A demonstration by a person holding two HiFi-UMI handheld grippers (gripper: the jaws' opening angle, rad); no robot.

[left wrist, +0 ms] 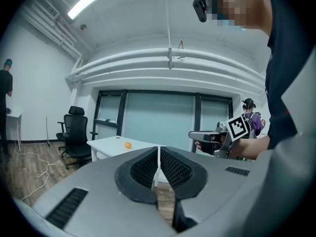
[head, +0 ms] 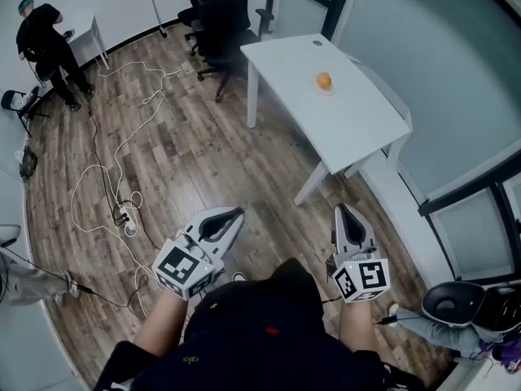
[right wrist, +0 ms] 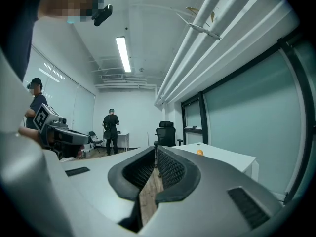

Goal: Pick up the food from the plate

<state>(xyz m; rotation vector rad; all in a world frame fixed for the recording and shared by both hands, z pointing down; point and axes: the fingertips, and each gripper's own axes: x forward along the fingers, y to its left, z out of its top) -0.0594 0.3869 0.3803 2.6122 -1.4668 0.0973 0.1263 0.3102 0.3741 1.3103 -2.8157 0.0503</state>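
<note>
A small orange piece of food (head: 324, 81) lies on a white plate (head: 325, 91) on the white table (head: 350, 120) at the upper right of the head view. Both grippers are held close to my body, well short of the table, over the wooden floor. My left gripper (head: 234, 215) is shut with nothing in it, and so is my right gripper (head: 340, 210). In the left gripper view the food (left wrist: 128, 145) is a distant dot beyond the shut left gripper (left wrist: 158, 151). The right gripper view shows the food (right wrist: 200, 152) past the shut right gripper (right wrist: 156, 153).
Black office chairs (head: 218, 15) stand behind the table. Cables (head: 106, 177) trail over the wooden floor on the left. A person (head: 45, 39) stands at a small desk at the far left. Another person (head: 460, 320) is at the lower right by the glass wall.
</note>
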